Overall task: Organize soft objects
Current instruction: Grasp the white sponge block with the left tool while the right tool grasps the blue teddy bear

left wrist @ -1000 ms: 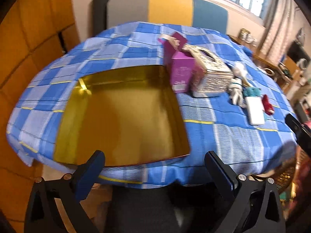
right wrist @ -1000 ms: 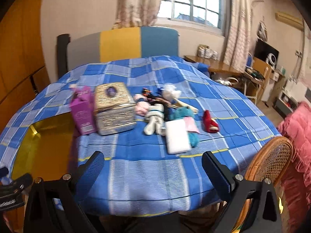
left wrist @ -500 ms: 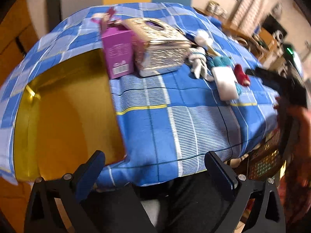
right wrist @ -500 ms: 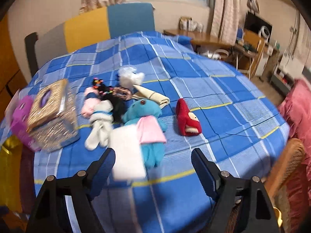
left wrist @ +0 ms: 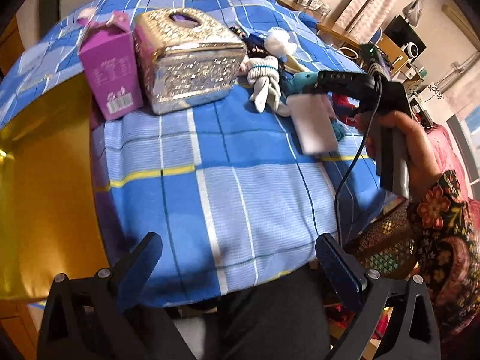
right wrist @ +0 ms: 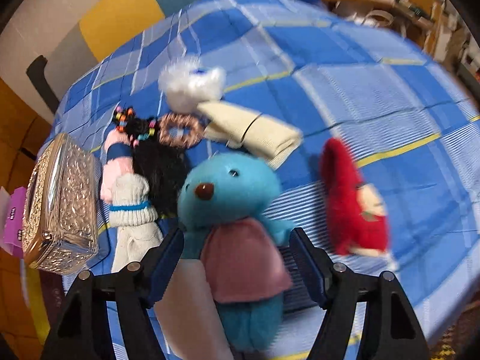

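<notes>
While the right gripper (right wrist: 237, 249) has been closing, its jaws straddle the blue plush toy (right wrist: 231, 189) on the checked tablecloth (right wrist: 375, 114); contact is unconfirmed. Left gripper (left wrist: 240, 258) hangs open and empty. Purple carton (left wrist: 109, 75) lettering is blurred, illegible.

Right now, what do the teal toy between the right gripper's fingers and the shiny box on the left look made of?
Teal toy: plush fabric, fuzzy matte pile, with a smoother pink cloth top; soft by the look.
Shiny box: looks like embossed metal or metallised plastic, with a mirror-like silver-gold finish and raised pattern catching highlights; hard-looking. Which of the two cannot be told.
</notes>
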### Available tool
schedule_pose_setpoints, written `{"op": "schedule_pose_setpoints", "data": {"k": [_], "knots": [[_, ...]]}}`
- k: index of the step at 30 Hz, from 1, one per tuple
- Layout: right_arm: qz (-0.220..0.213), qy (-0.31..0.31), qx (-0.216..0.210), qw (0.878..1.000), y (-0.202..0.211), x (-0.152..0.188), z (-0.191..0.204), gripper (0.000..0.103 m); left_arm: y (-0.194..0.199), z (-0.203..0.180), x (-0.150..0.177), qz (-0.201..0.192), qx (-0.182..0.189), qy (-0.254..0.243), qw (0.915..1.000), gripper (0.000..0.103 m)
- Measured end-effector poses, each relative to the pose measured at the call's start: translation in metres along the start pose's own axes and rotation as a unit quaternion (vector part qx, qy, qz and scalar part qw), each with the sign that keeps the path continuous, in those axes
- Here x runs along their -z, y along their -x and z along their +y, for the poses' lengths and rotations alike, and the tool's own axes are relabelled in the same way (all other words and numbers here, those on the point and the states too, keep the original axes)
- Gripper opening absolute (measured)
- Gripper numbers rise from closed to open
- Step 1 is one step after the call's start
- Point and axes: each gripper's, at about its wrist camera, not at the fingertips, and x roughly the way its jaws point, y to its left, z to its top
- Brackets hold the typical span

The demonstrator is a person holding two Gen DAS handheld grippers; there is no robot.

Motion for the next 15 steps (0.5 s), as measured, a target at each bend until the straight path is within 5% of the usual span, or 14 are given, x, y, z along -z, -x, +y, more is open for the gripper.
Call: {"op": "schedule_pose_setpoints", "data": {"k": [2, 6, 15], "knots": [[0.019, -0.017, -0.02, 0.999, -0.009, 0.002, -0.006, 0.069, -0.004, -0.005, -0.007, -0.009, 0.005, -0.003, 0.9999, 0.103], [0.022, -0.025, -0.049, 0.998, -0.006, 0.004, -0.011, 0.044, -0.02, -0.019, -0.026, -0.014, 0.021, -0.015, 0.9996, 0.103], [-0.057, -0.016, -0.058, 0.997, 0.037, 0.003, -0.013, 0.04, -0.082, -0.051, -0.081, 0.008, 0.045, -0.023, 0.9987, 0.103]]}}
